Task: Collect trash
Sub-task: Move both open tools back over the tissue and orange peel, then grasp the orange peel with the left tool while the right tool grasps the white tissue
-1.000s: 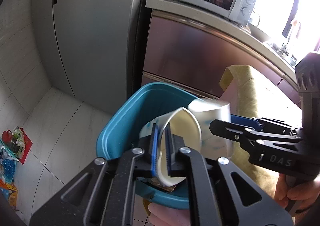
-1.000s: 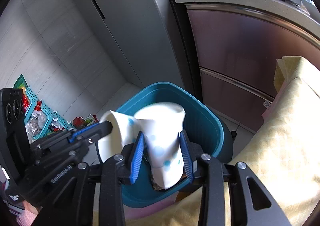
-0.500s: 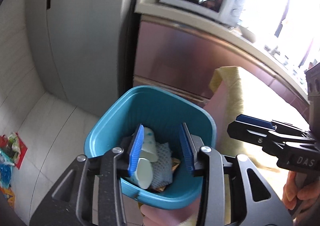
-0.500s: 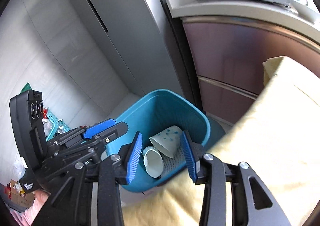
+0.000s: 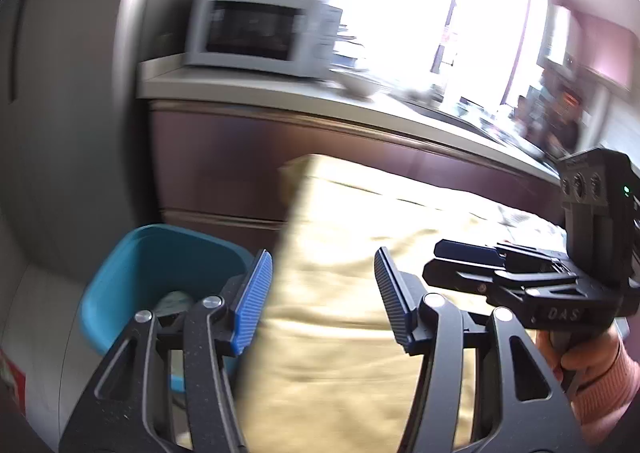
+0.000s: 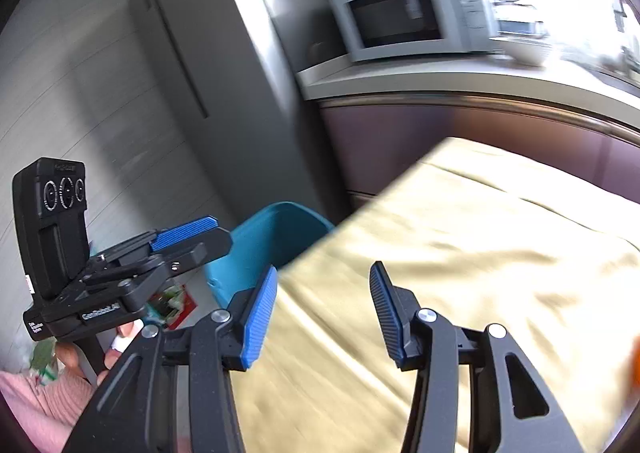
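Facing yellow cloth [image 5: 352, 293], opening empty right tool [image 5: 464, 265] lettered "DAS".

Table [image 5: 360, 333] under yellow cloth [image 6: 480, 273]; seemingly bare, view blurred

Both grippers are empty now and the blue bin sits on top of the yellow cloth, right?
Not quite. The blue bin stands on the floor beside the table edge, below the yellow cloth, not on it; the right wrist view shows this. The rest holds: the left gripper and right gripper have nothing between their opening jaws.
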The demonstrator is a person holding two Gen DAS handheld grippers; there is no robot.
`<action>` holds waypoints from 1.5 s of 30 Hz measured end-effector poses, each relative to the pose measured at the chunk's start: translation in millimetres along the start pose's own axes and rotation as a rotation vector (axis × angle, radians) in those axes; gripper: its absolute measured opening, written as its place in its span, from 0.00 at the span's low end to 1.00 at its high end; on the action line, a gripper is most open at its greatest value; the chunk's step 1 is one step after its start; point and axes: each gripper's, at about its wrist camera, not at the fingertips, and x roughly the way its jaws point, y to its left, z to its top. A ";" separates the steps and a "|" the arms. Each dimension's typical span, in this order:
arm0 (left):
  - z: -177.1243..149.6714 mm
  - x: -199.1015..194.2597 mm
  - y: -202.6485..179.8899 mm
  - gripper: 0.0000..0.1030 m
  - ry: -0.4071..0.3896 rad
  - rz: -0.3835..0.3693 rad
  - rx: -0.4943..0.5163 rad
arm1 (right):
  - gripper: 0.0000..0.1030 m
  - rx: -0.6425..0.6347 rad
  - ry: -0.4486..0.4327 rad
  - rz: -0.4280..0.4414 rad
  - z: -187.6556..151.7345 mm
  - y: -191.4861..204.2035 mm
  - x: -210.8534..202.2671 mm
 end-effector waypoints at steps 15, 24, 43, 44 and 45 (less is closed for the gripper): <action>-61.5 57.1 -207.1 0.51 0.201 -0.360 0.285 | 0.45 0.294 -0.181 -0.411 -103.5 -117.9 -183.3; -74.0 95.3 -276.9 0.51 0.303 -0.445 0.394 | 0.50 0.418 -0.164 -0.551 -154.8 -160.7 -219.1; -84.4 154.1 -334.7 0.45 0.447 -0.407 0.488 | 0.50 0.483 -0.111 -0.515 -177.5 -180.2 -200.5; -85.2 154.5 -336.4 0.45 0.447 -0.408 0.496 | 0.48 0.487 -0.109 -0.513 -178.1 -181.9 -199.9; -85.6 154.8 -337.2 0.45 0.449 -0.414 0.500 | 0.39 0.492 -0.108 -0.509 -179.2 -183.1 -199.6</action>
